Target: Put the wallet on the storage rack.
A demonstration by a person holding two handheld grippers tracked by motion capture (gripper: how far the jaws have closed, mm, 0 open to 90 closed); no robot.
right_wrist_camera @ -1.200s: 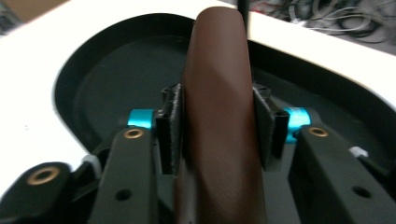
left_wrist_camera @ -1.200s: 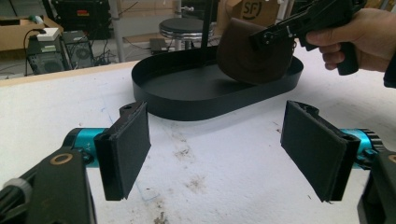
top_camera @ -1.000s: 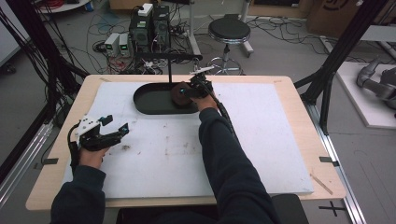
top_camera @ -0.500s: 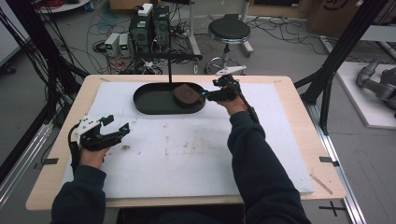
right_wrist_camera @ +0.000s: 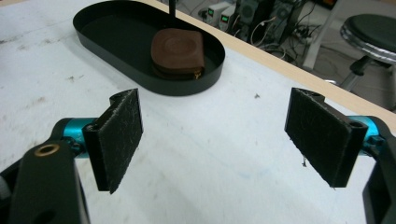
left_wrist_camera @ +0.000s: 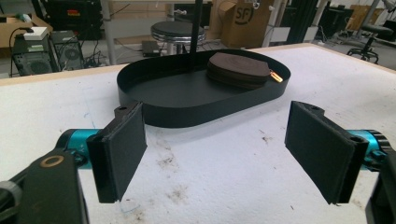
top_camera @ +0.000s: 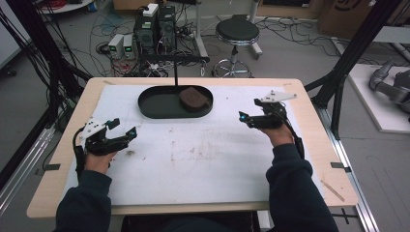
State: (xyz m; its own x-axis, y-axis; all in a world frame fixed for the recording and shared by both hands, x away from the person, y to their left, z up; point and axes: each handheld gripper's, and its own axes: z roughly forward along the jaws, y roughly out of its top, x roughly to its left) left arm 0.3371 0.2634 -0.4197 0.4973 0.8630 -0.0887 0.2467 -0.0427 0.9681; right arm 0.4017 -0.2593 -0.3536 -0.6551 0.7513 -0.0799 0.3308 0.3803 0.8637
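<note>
In the black tray [top_camera: 159,110] lies a rounded brown pouch [top_camera: 195,97]; both grippers' fingers wide.

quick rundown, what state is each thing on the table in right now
brown pouch: zipped shut, lying flat in the right end of the tray, nothing touching it
black tray: upright on the white mat, left part bare
left gripper: open, nothing between its fingers, hovering at the mat's left side
right gripper: open, jaws have just been opening, empty, off to the right of the tray
white mat: flat, stained
</note>
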